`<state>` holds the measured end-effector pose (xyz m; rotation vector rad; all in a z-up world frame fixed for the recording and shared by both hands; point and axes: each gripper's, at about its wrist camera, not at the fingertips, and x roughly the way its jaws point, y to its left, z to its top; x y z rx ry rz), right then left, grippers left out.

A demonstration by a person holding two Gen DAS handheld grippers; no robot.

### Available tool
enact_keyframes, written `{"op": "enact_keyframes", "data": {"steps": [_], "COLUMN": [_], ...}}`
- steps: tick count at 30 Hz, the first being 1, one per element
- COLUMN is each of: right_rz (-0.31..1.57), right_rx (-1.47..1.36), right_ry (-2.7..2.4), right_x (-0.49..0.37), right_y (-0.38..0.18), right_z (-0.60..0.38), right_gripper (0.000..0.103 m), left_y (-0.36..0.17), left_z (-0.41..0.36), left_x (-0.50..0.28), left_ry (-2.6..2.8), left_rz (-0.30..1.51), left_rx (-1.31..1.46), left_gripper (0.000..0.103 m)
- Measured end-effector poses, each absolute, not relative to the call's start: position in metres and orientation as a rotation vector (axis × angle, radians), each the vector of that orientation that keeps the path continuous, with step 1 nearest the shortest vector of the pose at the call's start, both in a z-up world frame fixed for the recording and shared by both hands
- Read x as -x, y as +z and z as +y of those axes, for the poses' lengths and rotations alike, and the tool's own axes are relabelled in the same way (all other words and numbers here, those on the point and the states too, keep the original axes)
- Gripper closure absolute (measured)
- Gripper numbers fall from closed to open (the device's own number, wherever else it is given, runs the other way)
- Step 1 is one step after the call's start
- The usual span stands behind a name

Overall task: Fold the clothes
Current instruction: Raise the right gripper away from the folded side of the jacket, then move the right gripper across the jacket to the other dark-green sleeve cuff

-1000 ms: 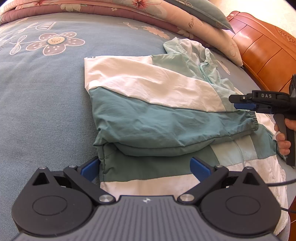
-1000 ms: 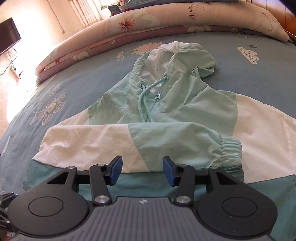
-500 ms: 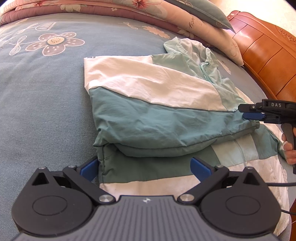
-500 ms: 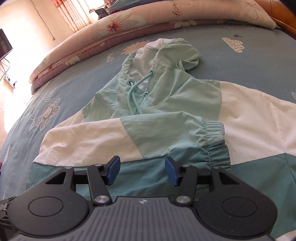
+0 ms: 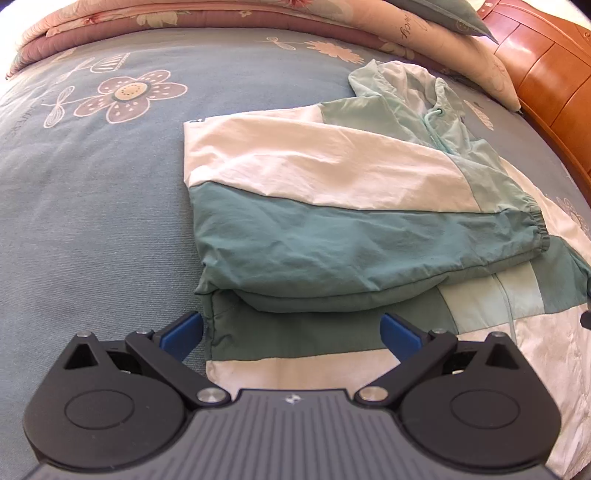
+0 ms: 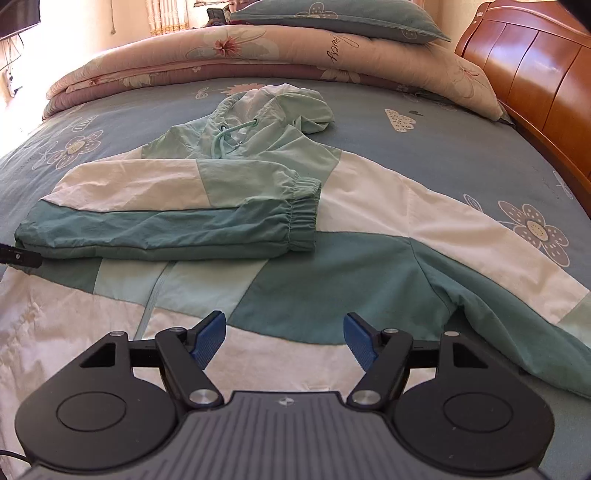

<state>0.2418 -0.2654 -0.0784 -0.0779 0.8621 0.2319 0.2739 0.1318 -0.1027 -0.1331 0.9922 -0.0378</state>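
A hooded jacket (image 5: pixel 332 206) in mint, white and teal lies flat on the blue bedspread. One sleeve (image 6: pixel 166 218) is folded across its chest, cuff (image 6: pixel 301 214) toward the middle. The other sleeve (image 6: pixel 498 295) stretches out to the right, unfolded. My left gripper (image 5: pixel 291 328) hovers open over the jacket's lower left corner, holding nothing. Above the lower front of the jacket (image 6: pixel 280 295), my right gripper (image 6: pixel 283 334) is open and empty. The tip of the left gripper (image 6: pixel 20 256) shows at the left edge of the right wrist view.
A folded floral quilt (image 6: pixel 258 51) and a pillow (image 6: pixel 332 18) lie along the far side of the bed. A wooden headboard (image 6: pixel 535 92) rises at the right. Blue bedspread (image 5: pixel 92 221) with flower prints surrounds the jacket.
My right gripper has pulled back from the folded sleeve's cuff toward the jacket's hem and opened wider; it has left the left wrist view. The left gripper has barely moved.
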Motion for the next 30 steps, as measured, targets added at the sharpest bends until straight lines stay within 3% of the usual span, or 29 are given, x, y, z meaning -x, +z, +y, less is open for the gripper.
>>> {"op": "enact_keyframes", "data": {"steps": [7, 10, 11, 16, 30], "right_rz": [0.921, 0.903, 0.897, 0.84, 0.777], "right_rx": [-0.009, 0.042, 0.058, 0.104, 0.081], "right_ry": [0.238, 0.254, 0.259, 0.272, 0.246], "right_x": [-0.21, -0.204, -0.201, -0.19, -0.185], "right_y": [-0.123, -0.13, -0.133, -0.144, -0.149], "right_z": [-0.287, -0.277, -0.274, -0.266, -0.267], "right_gripper": [0.025, 0.002, 0.0, 0.0, 0.0], "left_y": [-0.064, -0.079, -0.089, -0.13, -0.131], "left_z": [0.086, 0.058, 0.05, 0.026, 0.081], "left_x": [-0.222, -0.209, -0.209, -0.207, -0.162], "left_ry": [-0.161, -0.257, -0.27, -0.269, -0.322], "left_rz": [0.838, 0.86, 0.885, 0.966, 0.9], "left_rx": [0.101, 0.091, 0.07, -0.007, 0.252], "left_gripper": [0.001, 0.001, 0.001, 0.001, 0.001]}}
